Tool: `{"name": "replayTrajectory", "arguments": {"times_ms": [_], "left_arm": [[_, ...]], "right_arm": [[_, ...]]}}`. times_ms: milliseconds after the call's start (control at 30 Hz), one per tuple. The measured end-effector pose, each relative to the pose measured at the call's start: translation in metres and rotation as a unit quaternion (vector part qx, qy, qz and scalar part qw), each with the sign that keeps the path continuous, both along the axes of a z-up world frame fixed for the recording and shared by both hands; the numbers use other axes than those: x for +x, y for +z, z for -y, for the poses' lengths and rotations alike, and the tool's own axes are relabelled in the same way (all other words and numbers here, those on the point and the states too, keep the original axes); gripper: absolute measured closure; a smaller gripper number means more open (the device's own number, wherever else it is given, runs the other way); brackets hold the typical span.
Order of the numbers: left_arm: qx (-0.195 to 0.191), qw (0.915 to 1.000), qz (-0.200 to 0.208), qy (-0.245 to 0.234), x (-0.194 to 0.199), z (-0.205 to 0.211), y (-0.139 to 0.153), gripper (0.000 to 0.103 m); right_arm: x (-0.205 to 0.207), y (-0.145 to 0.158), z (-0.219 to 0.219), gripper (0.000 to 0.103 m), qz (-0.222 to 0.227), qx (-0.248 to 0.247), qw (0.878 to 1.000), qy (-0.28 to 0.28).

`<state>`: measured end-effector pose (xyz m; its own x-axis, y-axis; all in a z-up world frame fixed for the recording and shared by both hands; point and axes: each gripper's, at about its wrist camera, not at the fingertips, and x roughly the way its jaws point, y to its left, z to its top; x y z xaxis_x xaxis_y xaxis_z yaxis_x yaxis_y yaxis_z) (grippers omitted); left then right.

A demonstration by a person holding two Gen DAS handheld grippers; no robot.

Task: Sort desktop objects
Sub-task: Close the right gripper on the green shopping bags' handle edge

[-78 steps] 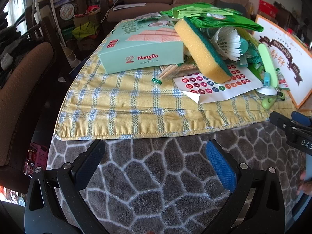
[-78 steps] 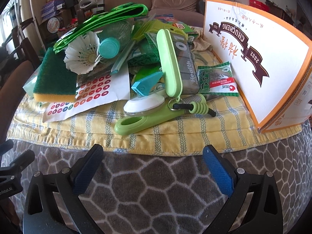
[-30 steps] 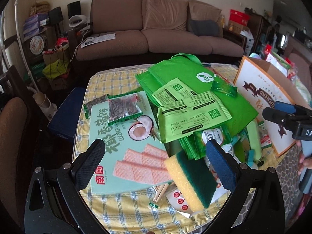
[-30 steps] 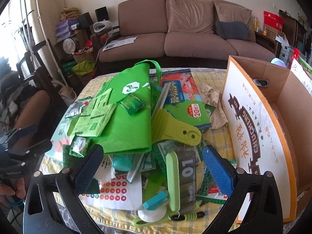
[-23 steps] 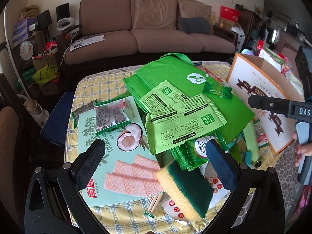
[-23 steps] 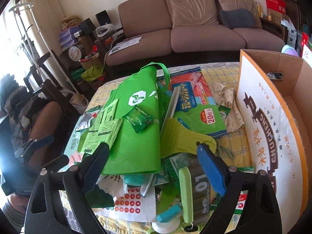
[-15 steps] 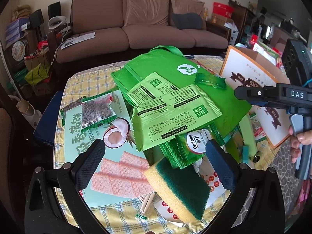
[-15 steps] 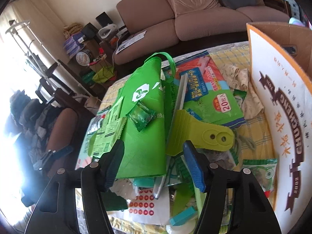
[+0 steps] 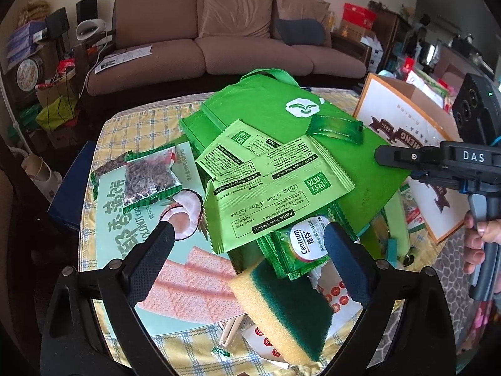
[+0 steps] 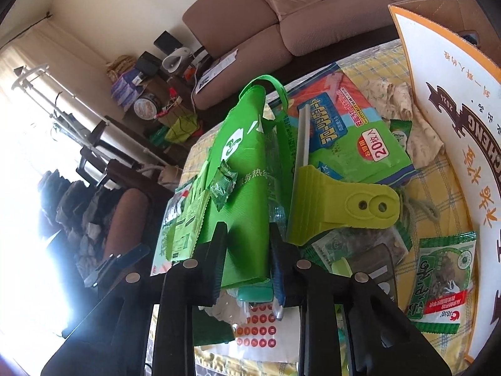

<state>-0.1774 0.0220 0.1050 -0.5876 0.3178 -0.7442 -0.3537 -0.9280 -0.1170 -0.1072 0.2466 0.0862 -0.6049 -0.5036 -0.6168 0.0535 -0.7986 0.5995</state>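
A pile of objects lies on a yellow checked cloth [image 9: 131,125]. A green tote bag [image 9: 281,116] tops it, with light green wipe packets [image 9: 275,185] and a small dark green sachet [image 9: 335,127] on it. My left gripper [image 9: 247,244] is open above the packets, a Centrum packet [image 9: 303,244] and a yellow-green sponge [image 9: 281,310]. My right gripper [image 10: 247,241] is tilted and partly closed, its jaws on either side of the tote bag's [image 10: 247,188] near edge, holding nothing. It shows in the left wrist view [image 9: 438,156] over the bag's right side.
A mint wafer box [image 9: 150,250] with a seed pouch [image 9: 147,178] lies left. An open cardboard box [image 10: 454,94] stands right. A lime clip [image 10: 338,210], a zip-bag pack [image 10: 350,128], a snack packet [image 10: 441,275] and a sticker sheet [image 10: 256,341] lie around. A sofa [image 9: 235,40] stands behind.
Both grippers rose from the table edge and moved over the pile. The right gripper tilted, narrowed its jaws and came down at the tote bag's edge.
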Motion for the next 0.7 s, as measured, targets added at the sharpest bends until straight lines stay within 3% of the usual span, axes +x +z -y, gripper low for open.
{"name": "replayTrajectory", "arguments": {"times_ms": [233,467,567,700], "left_arm": [[0.013,0.9999,-0.001,0.002,0.002,0.004,0.004,0.007],[0.016,0.9997,-0.008,-0.017,0.014,-0.013,0.014,0.007],[0.037,0.9992,0.0,-0.017,0.018,-0.016,0.018,0.007],[0.094,0.9947,0.036,-0.022,0.028,-0.019,0.016,0.007]], "right_arm": [[0.01,0.011,-0.004,0.086,-0.022,-0.012,1.0,-0.003],[0.015,0.068,-0.003,0.09,-0.064,0.01,0.998,-0.005],[0.021,0.092,-0.006,0.09,-0.075,0.03,0.997,-0.005],[0.032,0.108,-0.016,0.09,-0.078,0.048,0.996,-0.014]]}}
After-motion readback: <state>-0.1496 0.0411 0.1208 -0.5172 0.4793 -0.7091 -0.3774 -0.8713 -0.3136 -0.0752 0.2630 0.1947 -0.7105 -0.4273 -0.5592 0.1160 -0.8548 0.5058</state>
